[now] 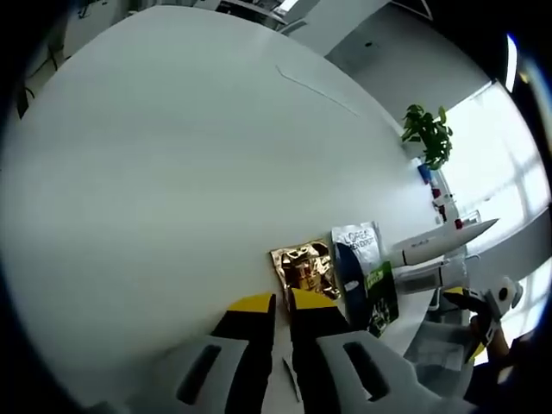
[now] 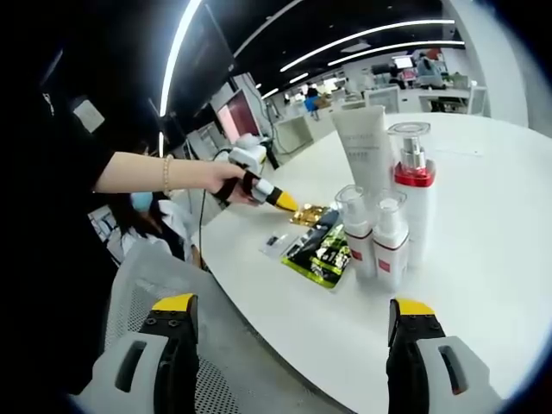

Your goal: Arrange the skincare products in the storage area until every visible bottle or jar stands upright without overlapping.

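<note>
On the white round table (image 2: 483, 216) a tall white tube (image 2: 366, 147), a pump bottle with a red collar (image 2: 412, 198) and two small red-labelled bottles (image 2: 355, 233) (image 2: 390, 241) stand upright, close together. Flat sachets lie beside them: gold (image 2: 312, 214) and green-black (image 2: 323, 254). My right gripper (image 2: 293, 310) is open, held wide well short of the table edge, with nothing between its jaws. A hand holds my left gripper (image 2: 287, 205) with its yellow tips just by the gold sachet (image 1: 302, 267). The left gripper (image 1: 283, 304) is shut and holds nothing. The tube (image 1: 440, 241) appears at the right.
A potted plant (image 1: 429, 134) and small items stand at the table's far edge. A white-blue sachet (image 1: 356, 248) and the green-black one (image 1: 379, 297) lie by the gold one. A grey mesh chair (image 2: 147, 285) sits below the table edge. A person's arm (image 2: 147, 172) reaches in.
</note>
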`<act>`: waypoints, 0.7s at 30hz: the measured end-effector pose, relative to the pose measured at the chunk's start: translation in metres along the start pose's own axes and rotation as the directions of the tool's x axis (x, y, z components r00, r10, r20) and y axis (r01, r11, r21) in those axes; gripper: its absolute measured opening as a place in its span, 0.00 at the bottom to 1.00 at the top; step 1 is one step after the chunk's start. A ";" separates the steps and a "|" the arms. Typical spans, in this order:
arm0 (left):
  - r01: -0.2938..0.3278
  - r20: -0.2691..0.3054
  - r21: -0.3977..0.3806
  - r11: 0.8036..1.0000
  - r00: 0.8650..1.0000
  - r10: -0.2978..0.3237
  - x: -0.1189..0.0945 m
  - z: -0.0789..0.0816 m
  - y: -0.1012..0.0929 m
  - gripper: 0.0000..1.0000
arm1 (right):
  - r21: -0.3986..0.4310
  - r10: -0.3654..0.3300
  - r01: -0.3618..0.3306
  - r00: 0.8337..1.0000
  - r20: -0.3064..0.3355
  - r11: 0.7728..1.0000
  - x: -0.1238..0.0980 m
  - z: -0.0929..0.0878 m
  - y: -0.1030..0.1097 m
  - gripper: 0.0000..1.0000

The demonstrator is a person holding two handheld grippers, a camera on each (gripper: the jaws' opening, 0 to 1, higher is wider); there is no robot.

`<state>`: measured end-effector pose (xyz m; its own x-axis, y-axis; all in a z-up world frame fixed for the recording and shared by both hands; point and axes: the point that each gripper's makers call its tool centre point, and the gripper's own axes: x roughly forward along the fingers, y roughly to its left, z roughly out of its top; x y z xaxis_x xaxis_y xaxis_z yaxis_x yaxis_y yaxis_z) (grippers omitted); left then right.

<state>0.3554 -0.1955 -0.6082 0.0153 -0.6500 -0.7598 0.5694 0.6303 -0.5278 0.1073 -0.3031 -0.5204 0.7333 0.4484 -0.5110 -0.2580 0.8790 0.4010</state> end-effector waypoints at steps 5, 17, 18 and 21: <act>-0.009 0.003 0.021 1.000 1.000 0.009 -0.002 0.004 0.008 0.12 | -0.006 -0.003 0.003 1.000 -0.001 1.000 0.000 0.001 0.002 0.93; -0.074 -0.024 0.302 0.951 0.996 0.085 -0.027 -0.029 0.004 0.18 | -0.017 0.002 -0.002 1.000 -0.001 1.000 0.001 -0.001 -0.001 0.93; -0.074 -0.029 0.319 0.945 0.996 0.088 -0.028 -0.035 0.002 0.19 | -0.020 0.002 -0.002 1.000 -0.001 1.000 0.001 -0.001 -0.001 0.93; -0.078 -0.029 0.384 0.920 0.995 0.096 -0.033 -0.046 -0.003 0.22 | -0.020 0.002 -0.002 1.000 -0.001 1.000 0.001 -0.002 -0.002 0.93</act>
<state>0.3149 -0.1568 -0.5992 0.0464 -0.5736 -0.8178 0.8381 0.4678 -0.2806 0.1078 -0.3039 -0.5231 0.7322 0.4503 -0.5110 -0.2721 0.8812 0.3865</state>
